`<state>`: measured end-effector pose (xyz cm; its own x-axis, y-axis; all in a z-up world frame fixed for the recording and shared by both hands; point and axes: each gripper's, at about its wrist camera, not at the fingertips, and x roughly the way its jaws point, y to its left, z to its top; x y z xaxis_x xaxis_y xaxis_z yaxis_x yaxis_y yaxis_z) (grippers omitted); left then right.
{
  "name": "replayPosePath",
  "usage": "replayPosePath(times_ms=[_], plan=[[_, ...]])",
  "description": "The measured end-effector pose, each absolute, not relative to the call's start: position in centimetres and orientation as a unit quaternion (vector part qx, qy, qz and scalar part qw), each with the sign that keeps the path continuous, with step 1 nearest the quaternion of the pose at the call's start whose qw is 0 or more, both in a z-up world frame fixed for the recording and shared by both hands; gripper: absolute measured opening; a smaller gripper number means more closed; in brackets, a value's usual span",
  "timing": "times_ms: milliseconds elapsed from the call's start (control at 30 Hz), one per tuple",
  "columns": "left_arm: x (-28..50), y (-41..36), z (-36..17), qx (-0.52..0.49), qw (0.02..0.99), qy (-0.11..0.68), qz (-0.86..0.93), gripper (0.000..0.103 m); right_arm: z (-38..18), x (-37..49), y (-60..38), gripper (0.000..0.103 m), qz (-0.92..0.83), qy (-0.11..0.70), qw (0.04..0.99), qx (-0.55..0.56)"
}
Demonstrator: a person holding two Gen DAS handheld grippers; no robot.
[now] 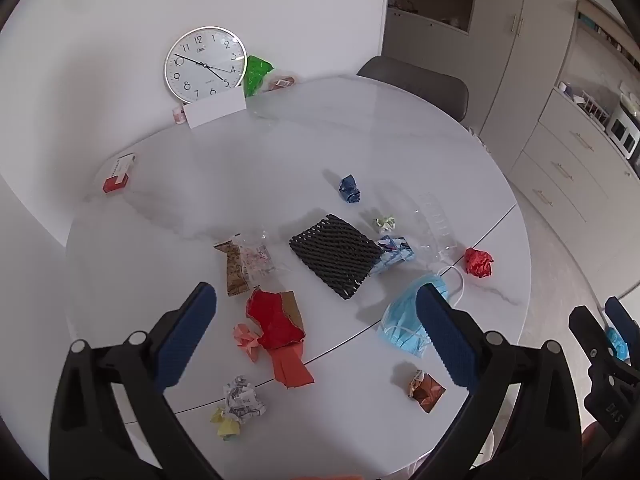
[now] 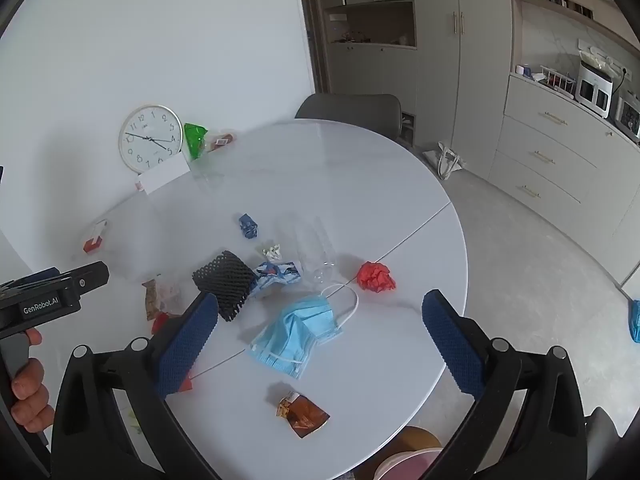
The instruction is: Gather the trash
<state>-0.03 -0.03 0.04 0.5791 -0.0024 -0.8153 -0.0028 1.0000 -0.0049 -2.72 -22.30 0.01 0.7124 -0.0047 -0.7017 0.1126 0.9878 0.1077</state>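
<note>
Both sets of jaws wide apart, holding nothing; best to lower the right gripper point(image 2: 320, 332) squarely over the mask point(image 2: 292, 336) on the bench point(image 2: 320, 168).

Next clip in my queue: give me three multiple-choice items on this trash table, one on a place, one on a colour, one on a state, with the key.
1. The wall clock stands:
A. by the wall at the table's far edge
B. on the floor
C. on the chair

2. The crumpled ball beside the table seam is:
A. green
B. red
C. black

3. The right gripper is:
A. shut on the face mask
B. shut on the mesh sleeve
C. open, holding nothing

Key: A, it leans against the wall; B, plainly red paper; C, jaws wide apart above the mask.
</note>
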Motion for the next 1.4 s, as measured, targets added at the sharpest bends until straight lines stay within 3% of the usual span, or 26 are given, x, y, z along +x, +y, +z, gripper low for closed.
replayPosePath(times_ms=[1400], plan=[[-0.6,0.4,-0.3,-0.001,0.885,0.466,-0.003,0.096,0.0,-2.7,-20.7,0.101,-0.026,0.383,0.921,0.067]])
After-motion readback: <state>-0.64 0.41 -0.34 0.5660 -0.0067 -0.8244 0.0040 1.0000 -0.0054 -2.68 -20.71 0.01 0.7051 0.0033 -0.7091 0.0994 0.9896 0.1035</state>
